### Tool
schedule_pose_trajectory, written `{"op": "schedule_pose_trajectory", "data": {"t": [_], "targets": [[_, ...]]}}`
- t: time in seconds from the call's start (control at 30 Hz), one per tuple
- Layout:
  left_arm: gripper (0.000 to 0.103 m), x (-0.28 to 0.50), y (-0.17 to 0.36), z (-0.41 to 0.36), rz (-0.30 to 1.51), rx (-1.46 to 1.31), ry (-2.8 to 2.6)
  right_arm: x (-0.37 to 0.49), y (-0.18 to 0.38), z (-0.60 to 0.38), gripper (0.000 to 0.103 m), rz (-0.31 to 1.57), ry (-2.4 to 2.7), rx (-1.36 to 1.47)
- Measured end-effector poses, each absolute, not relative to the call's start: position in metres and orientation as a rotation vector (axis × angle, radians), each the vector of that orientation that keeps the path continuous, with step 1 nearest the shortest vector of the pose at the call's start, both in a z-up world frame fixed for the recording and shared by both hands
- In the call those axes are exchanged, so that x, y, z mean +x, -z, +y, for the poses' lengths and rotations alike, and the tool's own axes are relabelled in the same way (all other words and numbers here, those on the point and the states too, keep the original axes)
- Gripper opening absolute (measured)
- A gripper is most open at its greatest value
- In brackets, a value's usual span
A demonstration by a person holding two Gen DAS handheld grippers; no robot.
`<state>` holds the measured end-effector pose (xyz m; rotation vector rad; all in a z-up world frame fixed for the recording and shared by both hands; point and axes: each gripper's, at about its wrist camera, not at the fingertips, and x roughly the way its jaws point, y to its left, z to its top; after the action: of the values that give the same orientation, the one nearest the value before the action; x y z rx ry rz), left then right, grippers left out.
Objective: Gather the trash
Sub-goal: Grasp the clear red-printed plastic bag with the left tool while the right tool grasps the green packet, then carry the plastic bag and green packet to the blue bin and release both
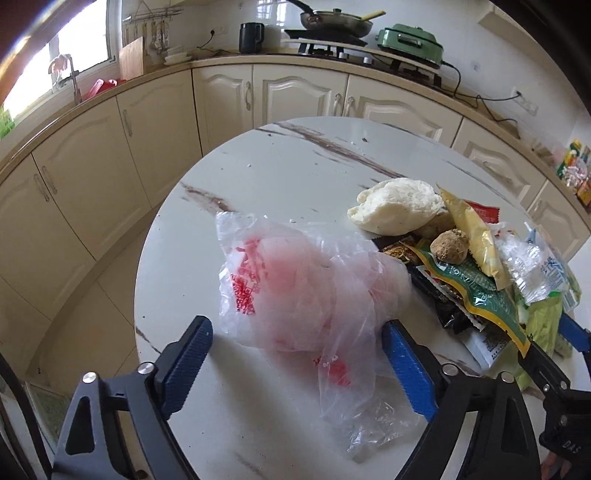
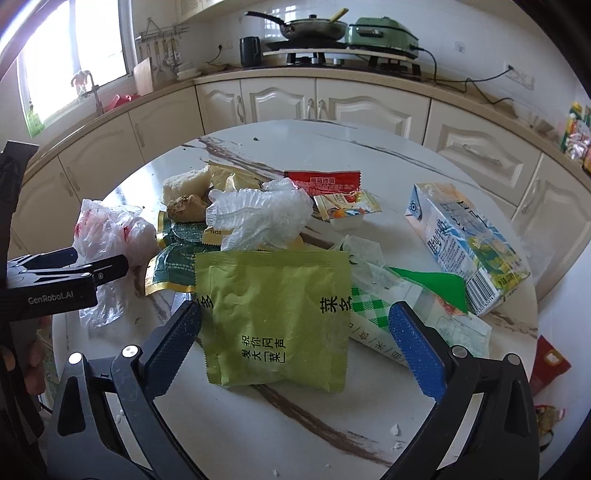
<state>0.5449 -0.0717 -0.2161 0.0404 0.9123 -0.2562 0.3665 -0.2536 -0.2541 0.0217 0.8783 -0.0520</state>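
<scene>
A crumpled clear plastic bag with red print [image 1: 295, 288] lies on the round marble table [image 1: 288, 166]. My left gripper [image 1: 295, 325] straddles it, open; the right pad touches the bag and the left pad stands just clear. To its right is a pile of trash: a white bun [image 1: 397, 206], a brown ball [image 1: 448, 245] and wrappers. My right gripper [image 2: 295, 310] is open around the upper part of a light green packet [image 2: 273, 317], pads apart from it. Behind the packet lie a clear crinkled plastic cover [image 2: 258, 214], a red sachet [image 2: 323, 181] and a tipped milk carton [image 2: 465, 243].
Cream cabinets and a counter [image 2: 332, 79] curve behind the table, bearing a stove with a pan [image 2: 314, 27], a green cooker [image 2: 384, 33] and a black mug [image 2: 249, 50]. A checked green carton [image 2: 376, 310] lies under the packet. A red box [image 2: 550, 362] lies past the table's right edge.
</scene>
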Motion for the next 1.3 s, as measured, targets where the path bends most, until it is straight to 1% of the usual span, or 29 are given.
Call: {"op": "schedule_pose_trajectory", "data": {"t": [0.03, 0.07, 0.13, 0.2, 0.23, 0.27, 0.43, 0.47, 0.7, 0.83, 1.07, 1.3], "targets": [[0.072, 0.545, 0.216, -0.07, 0.904, 0.045, 0.271, 0.367, 0.254, -0.252, 0.085, 0.874, 0.048, 0.015], [0.071, 0.544, 0.216, -0.069, 0.901, 0.049, 0.28, 0.365, 0.254, -0.252, 0.067, 0.868, 0.037, 0.019], [0.062, 0.54, 0.217, -0.063, 0.887, 0.051, 0.301, 0.366, 0.254, -0.254, 0.058, 0.87, 0.039, 0.016], [0.058, 0.534, 0.218, -0.052, 0.879, 0.03, 0.321, 0.363, 0.252, -0.257, 0.045, 0.865, 0.035, 0.022], [0.056, 0.531, 0.218, -0.047, 0.873, 0.018, 0.333, 0.361, 0.252, -0.26, 0.031, 0.865, 0.02, 0.036], [0.055, 0.524, 0.217, -0.042, 0.865, 0.012, 0.343, 0.36, 0.252, -0.264, 0.013, 0.867, 0.005, 0.05], [0.054, 0.497, 0.206, -0.013, 0.82, -0.013, 0.36, 0.346, 0.244, -0.275, 0.01, 0.831, 0.03, 0.085], [0.054, 0.488, 0.203, -0.008, 0.81, -0.018, 0.368, 0.342, 0.24, -0.276, 0.007, 0.814, 0.033, 0.092], [0.054, 0.43, 0.178, 0.033, 0.732, -0.053, 0.388, 0.321, 0.201, -0.276, 0.007, 0.71, 0.037, 0.128], [0.054, 0.392, 0.165, 0.071, 0.686, -0.056, 0.352, 0.315, 0.178, -0.256, 0.007, 0.664, -0.009, 0.118], [0.054, 0.33, 0.159, 0.14, 0.644, -0.068, 0.219, 0.317, 0.155, -0.175, 0.007, 0.635, -0.212, 0.085], [0.054, 0.28, 0.179, 0.216, 0.668, -0.115, 0.061, 0.334, 0.17, -0.056, 0.007, 0.689, -0.485, 0.045]]}}
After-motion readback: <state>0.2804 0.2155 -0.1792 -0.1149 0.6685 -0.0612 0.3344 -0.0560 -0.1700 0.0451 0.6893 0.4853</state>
